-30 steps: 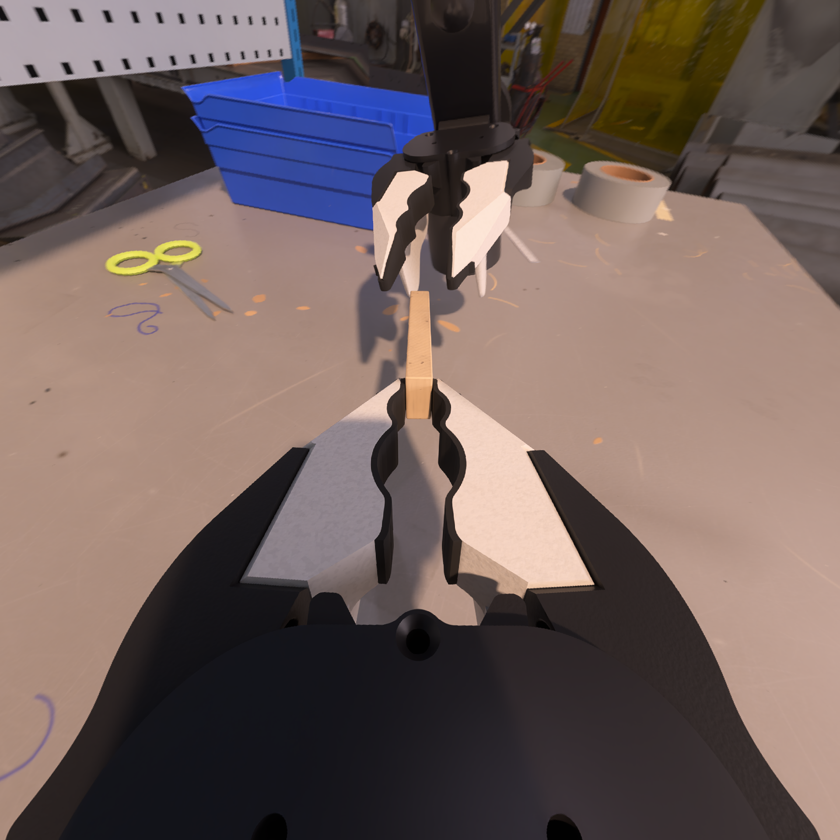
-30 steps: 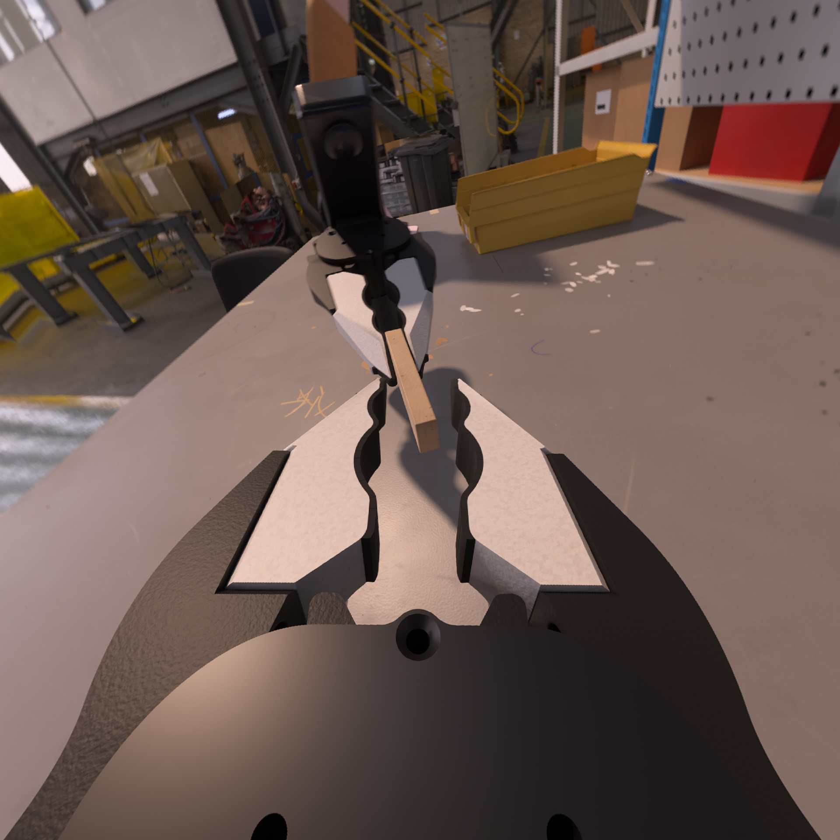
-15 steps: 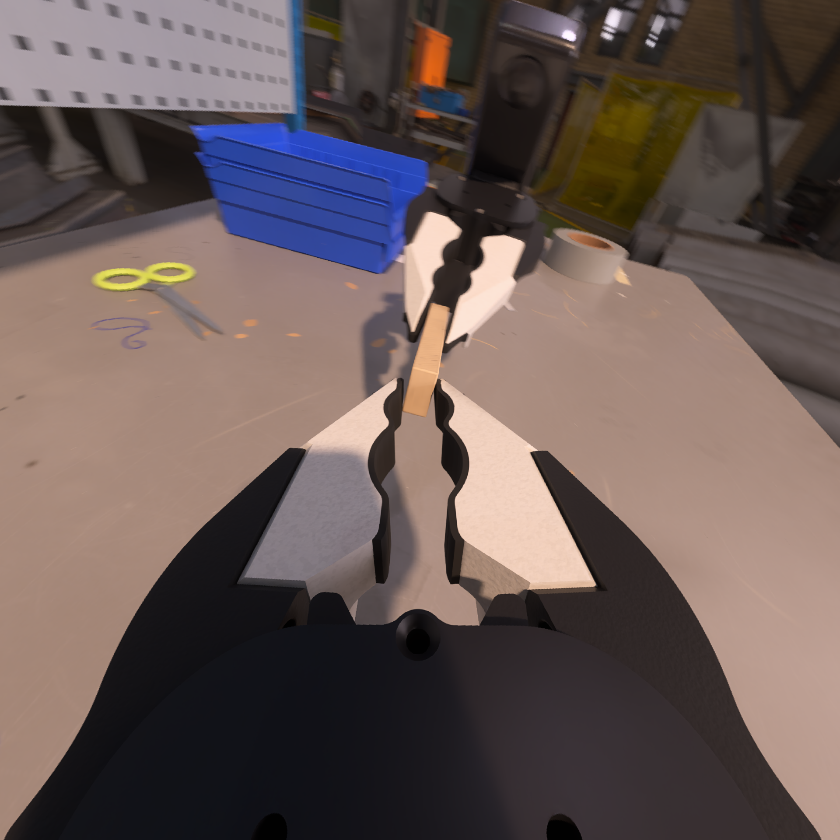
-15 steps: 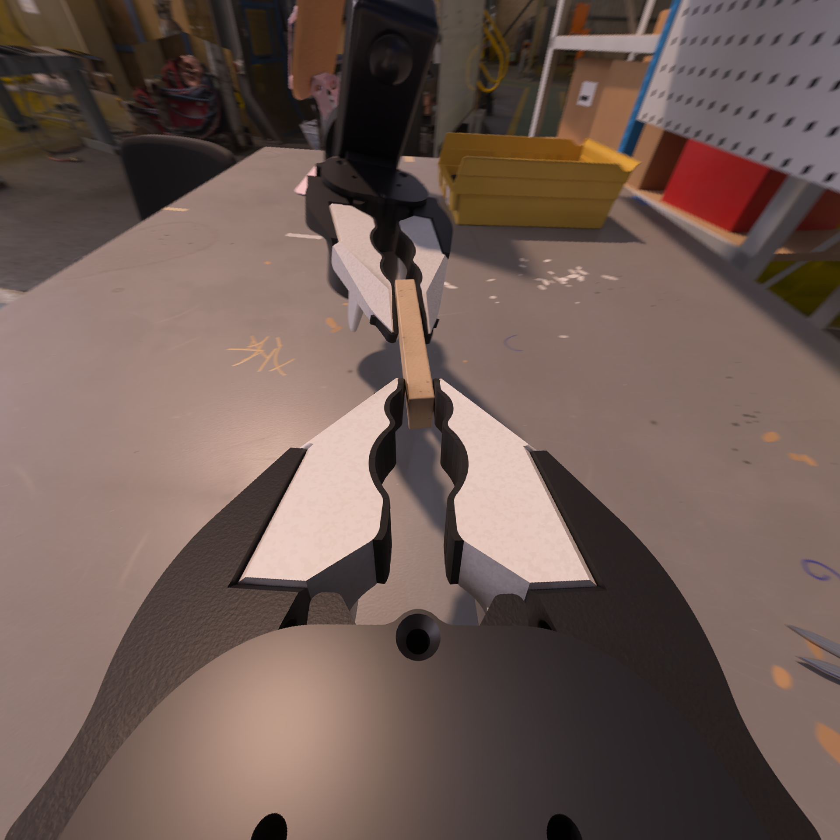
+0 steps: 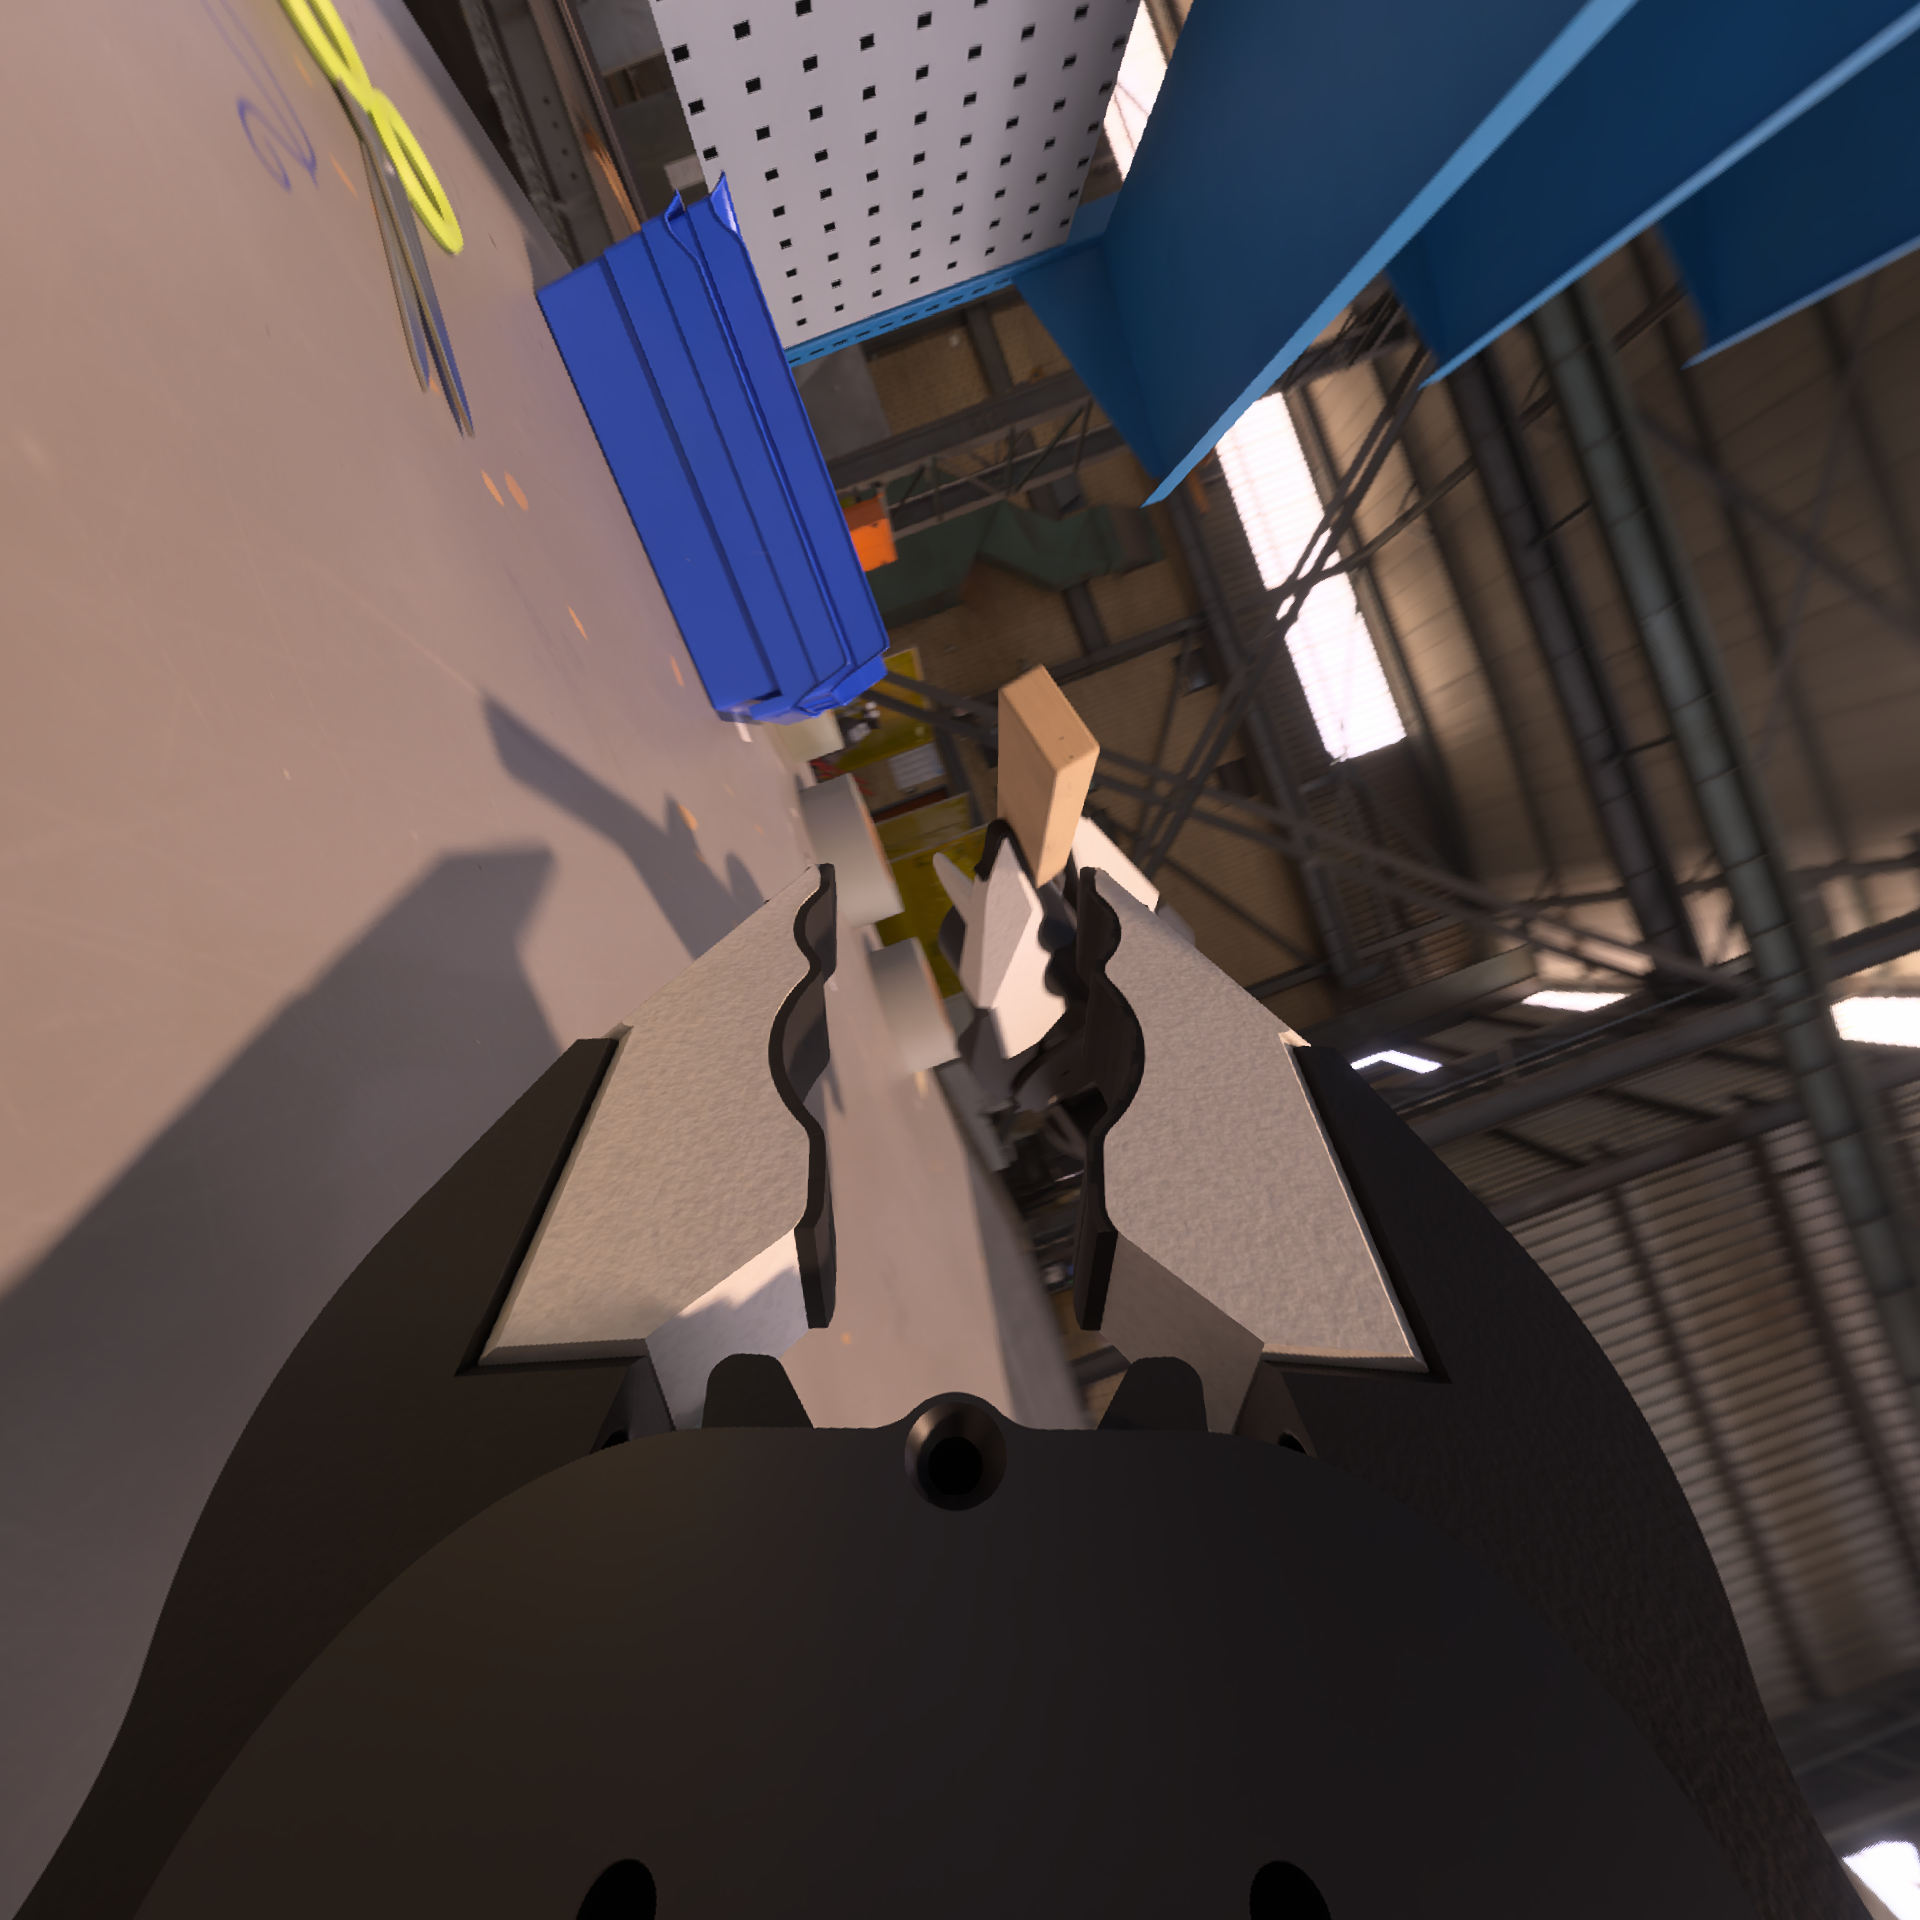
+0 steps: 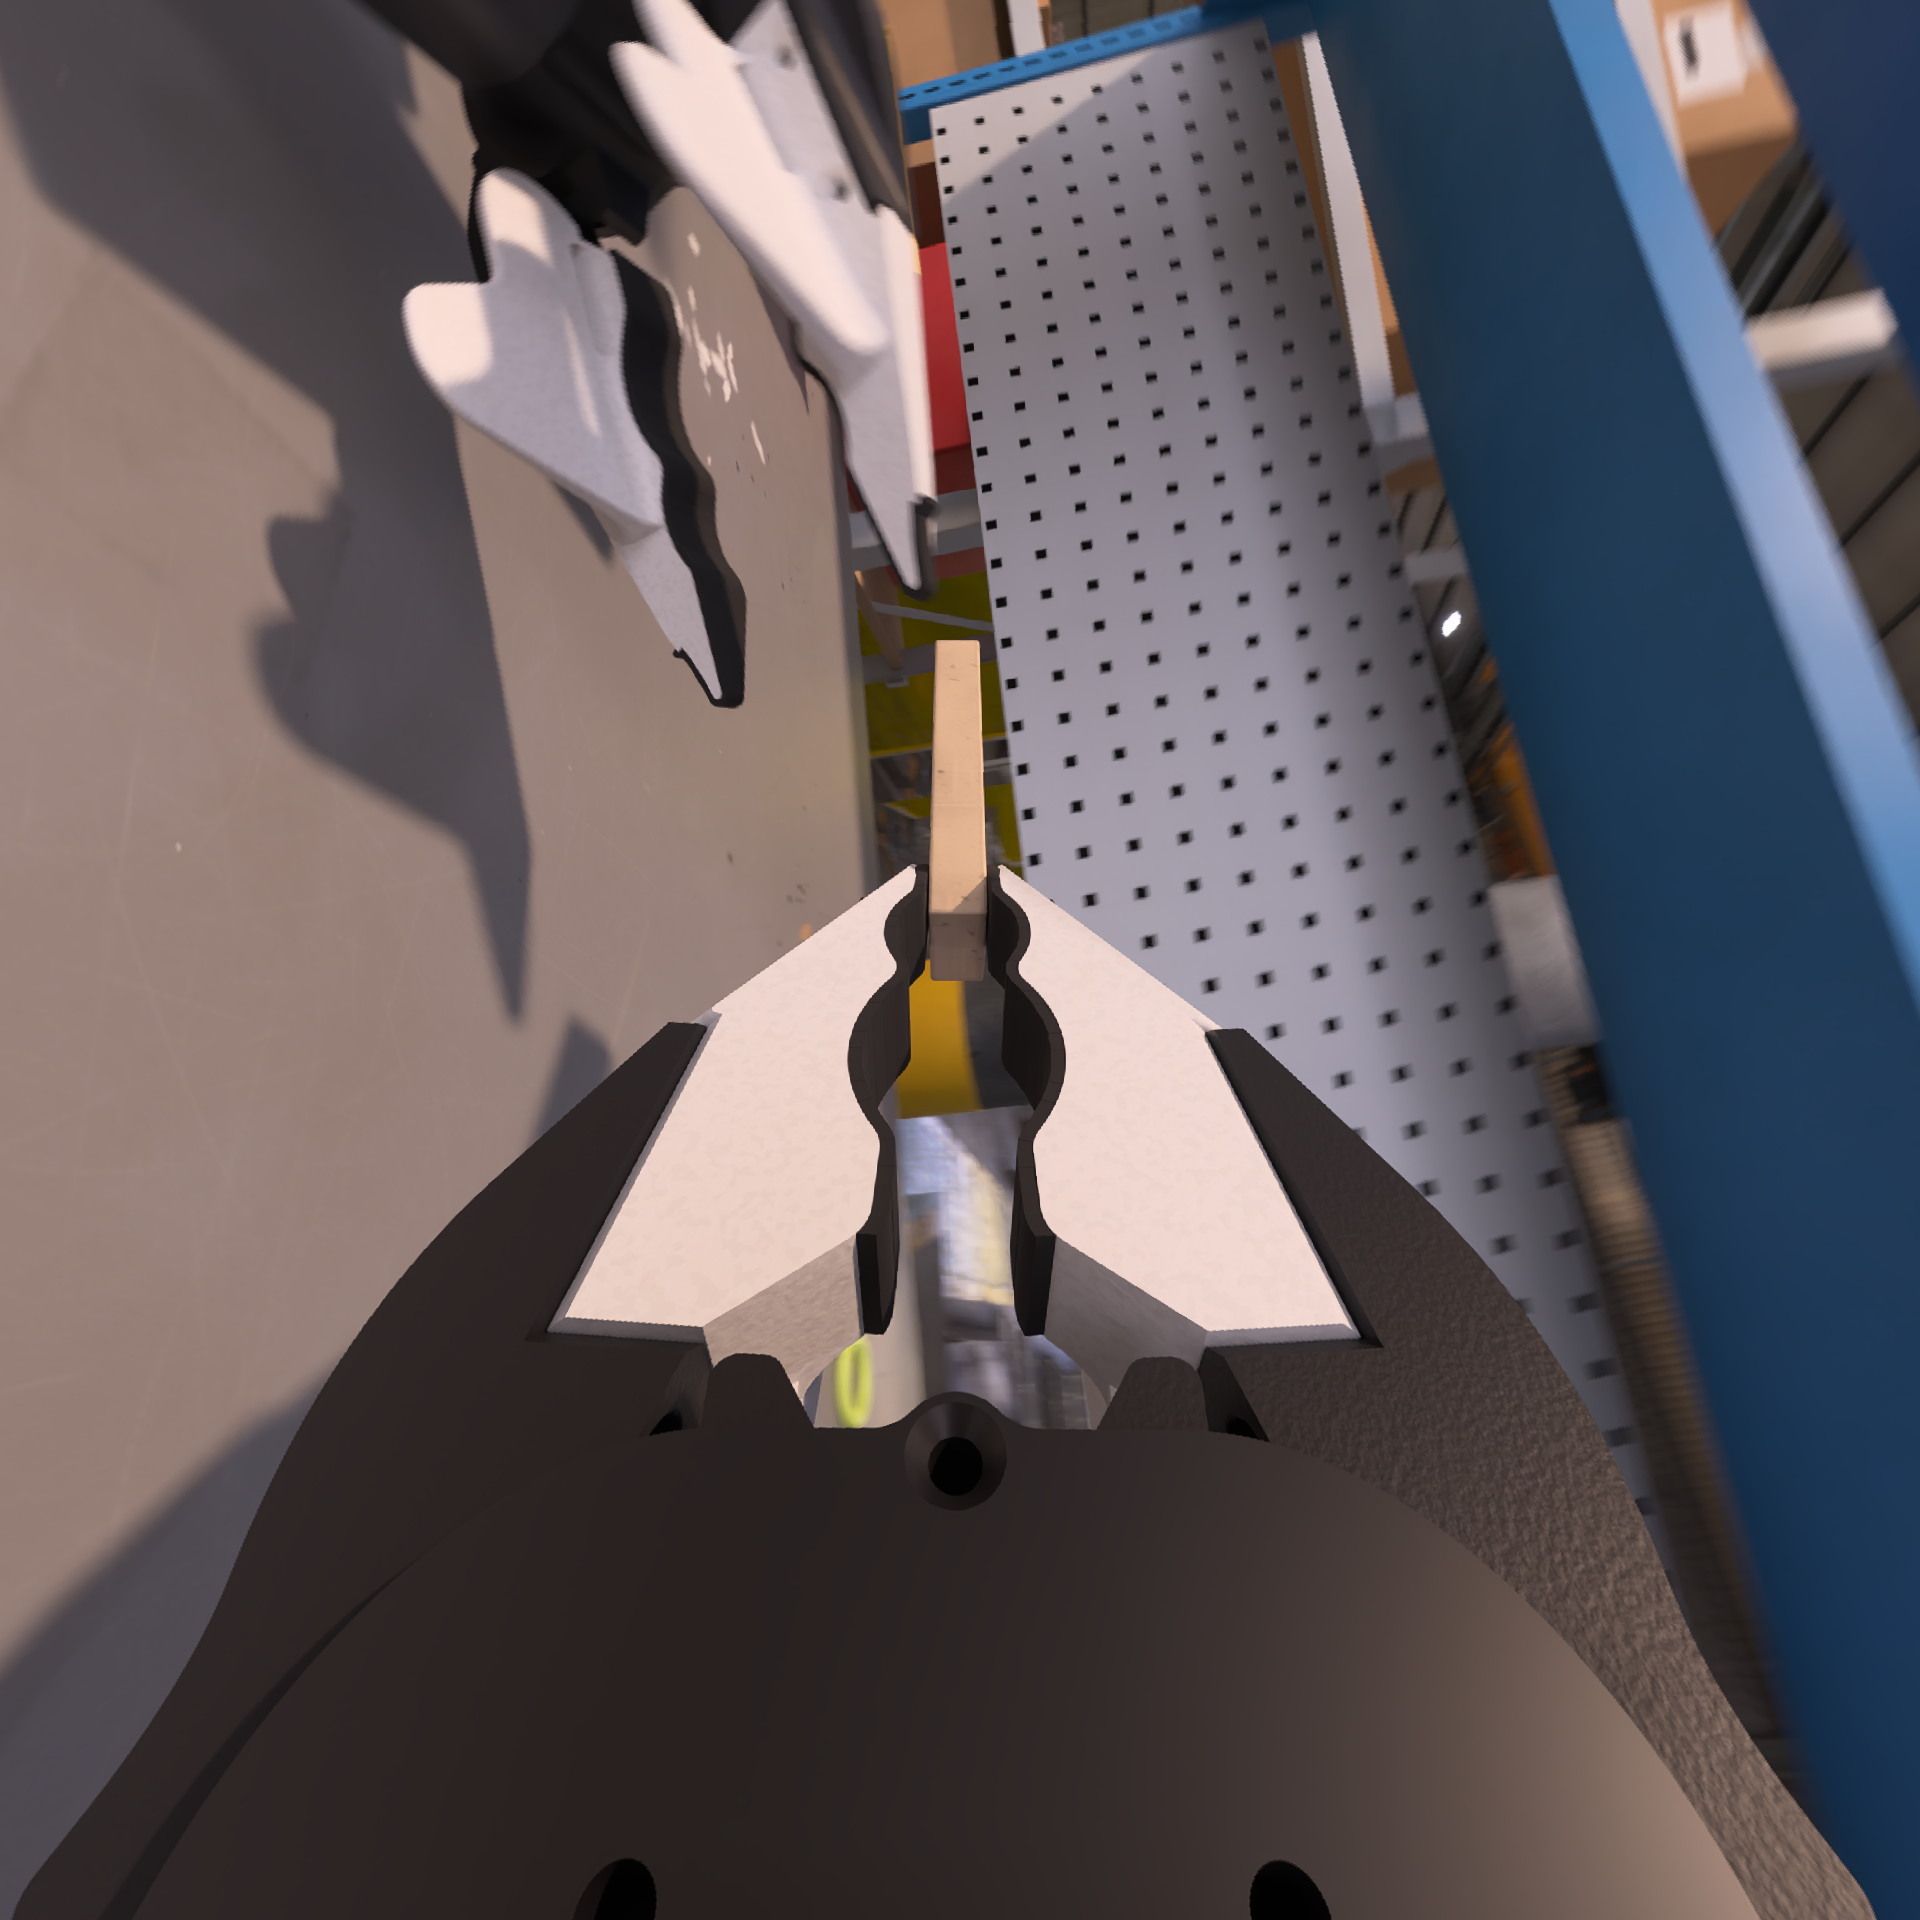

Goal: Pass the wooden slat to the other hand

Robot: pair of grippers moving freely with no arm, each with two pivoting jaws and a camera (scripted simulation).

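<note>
The wooden slat (image 6: 957,790) is a short light-tan strip. My right gripper (image 6: 958,883) is shut on its near end, and the slat points straight ahead above the table edge. My left gripper (image 5: 956,878) is open and empty. In the left wrist view the slat (image 5: 1044,779) sticks out of the right gripper (image 5: 1023,842), just beyond my left fingertips and apart from them. In the right wrist view the left gripper (image 6: 816,634) hangs open at the upper left, clear of the slat's far end.
Both views are rolled, with the grey table (image 5: 260,727) on the left side. A blue bin (image 5: 717,468), yellow-handled scissors (image 5: 405,177) and tape rolls (image 5: 847,842) lie on it. A white pegboard (image 6: 1195,623) and a blue shelf beam (image 6: 1662,520) stand to the right.
My left gripper has opened and let go of the slat. The right gripper now holds it alone. Both grippers have rolled and drawn apart, above the table.
</note>
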